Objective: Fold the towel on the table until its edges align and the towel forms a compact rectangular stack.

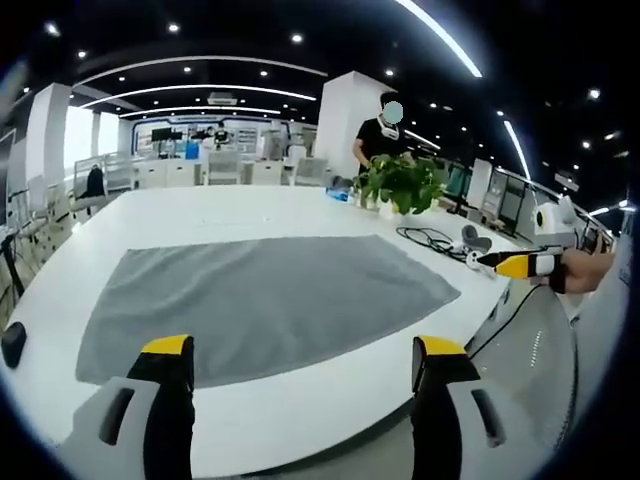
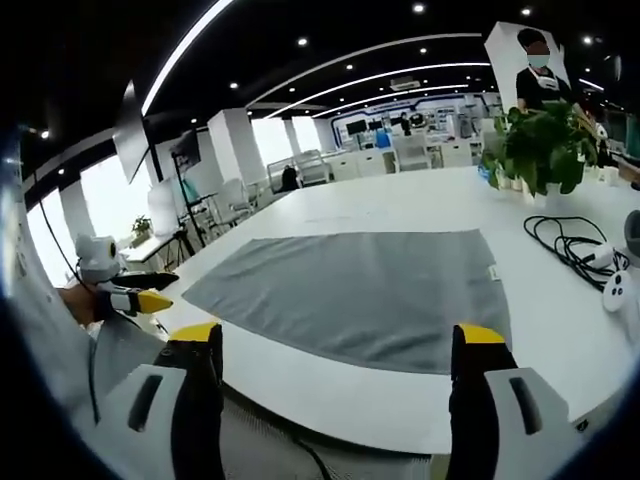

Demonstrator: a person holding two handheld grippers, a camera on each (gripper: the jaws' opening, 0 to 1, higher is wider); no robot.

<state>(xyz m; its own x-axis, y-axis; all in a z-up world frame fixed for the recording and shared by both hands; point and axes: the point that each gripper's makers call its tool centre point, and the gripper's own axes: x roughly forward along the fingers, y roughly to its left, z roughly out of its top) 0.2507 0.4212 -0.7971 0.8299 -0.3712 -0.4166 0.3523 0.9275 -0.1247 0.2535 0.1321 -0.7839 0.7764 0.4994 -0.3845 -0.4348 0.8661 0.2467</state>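
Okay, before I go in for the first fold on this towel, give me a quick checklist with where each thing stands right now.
1. Towel lies flat and unfolded on the table: ok.
2. Left gripper open, holding nothing, short of the towel's near edge: ok.
3. Right gripper open, holding nothing, short of the towel's near edge: ok.
4. Nothing lying on the towel: ok.
5. Black cable lies coiled beside the towel's side edge, apart from it; potted plant stands farther back: ok.
6. Towel edges aligned into a compact stack: not ok, no fold made yet.
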